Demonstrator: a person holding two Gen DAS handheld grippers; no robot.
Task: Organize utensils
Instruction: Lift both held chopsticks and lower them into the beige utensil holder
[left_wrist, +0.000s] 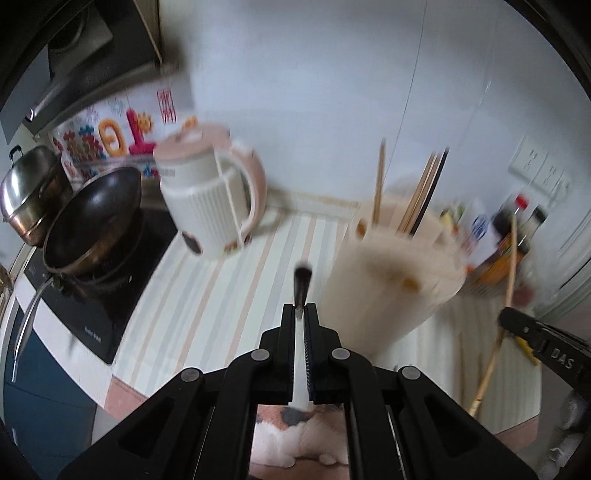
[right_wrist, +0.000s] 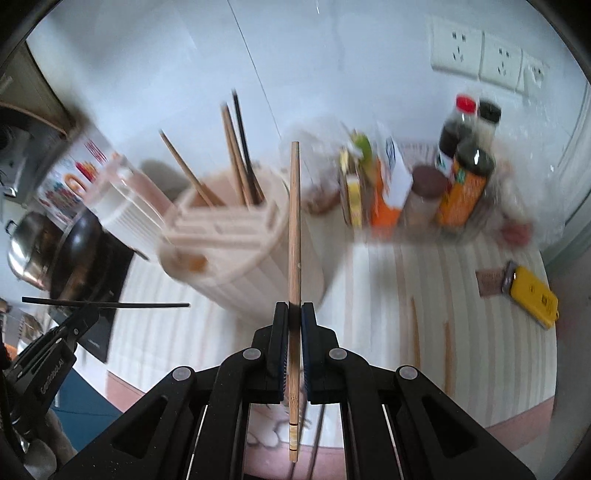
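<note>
A home kitchen: at the frame's left a dark wok (left_wrist: 92, 218) and lidded steel pot (left_wrist: 29, 192) sat on a cooktop (left_wrist: 92, 314), with sauce bottles (right_wrist: 465, 155) and wall sockets (right_wrist: 484, 59) upper right above the striped tabletop (right_wrist: 480, 332).

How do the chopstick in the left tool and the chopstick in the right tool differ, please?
The left tool grips a black chopstick, while the right tool grips a light wooden chopstick. In the right wrist view the black one lies crosswise, the wooden one points straight ahead. The black one looks thinner. Both are clamped partway along, lifted off the striped counter, near the beige utensil holder already holding other chopsticks.
</note>
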